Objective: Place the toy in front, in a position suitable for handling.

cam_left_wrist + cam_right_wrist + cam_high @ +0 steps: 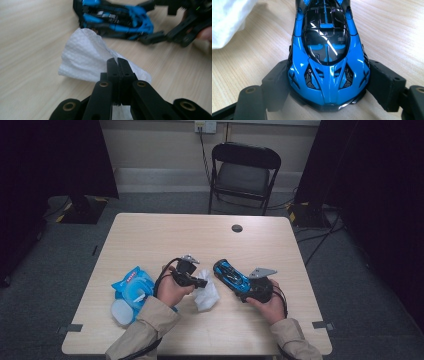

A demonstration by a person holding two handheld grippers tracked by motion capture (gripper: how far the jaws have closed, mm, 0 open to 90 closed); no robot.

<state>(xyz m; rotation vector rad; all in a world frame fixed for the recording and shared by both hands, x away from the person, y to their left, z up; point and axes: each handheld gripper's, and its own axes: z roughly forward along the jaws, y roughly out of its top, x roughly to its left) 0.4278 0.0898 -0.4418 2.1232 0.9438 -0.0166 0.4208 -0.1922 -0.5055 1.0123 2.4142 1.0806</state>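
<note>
A blue and black toy car (327, 50) lies on the light wooden table (200, 240), and my right gripper (328, 83) is shut on one end of it, one pad on each flank. From above, the car (230, 274) points up and to the left from the right gripper (246, 289). A crumpled white wipe (82, 57) sits just left of the car. My left gripper (117, 61) is shut on the wipe's near edge, the jaws pressed together over the fabric. In the high view the left gripper (201, 283) meets the wipe (207, 296) at the table's middle front.
A blue pack of wet wipes (131, 287) with a white lid lies at the left, beside the person's left forearm. A round cable hole (237, 228) sits near the table's far edge. A black folding chair (243, 172) stands behind the table.
</note>
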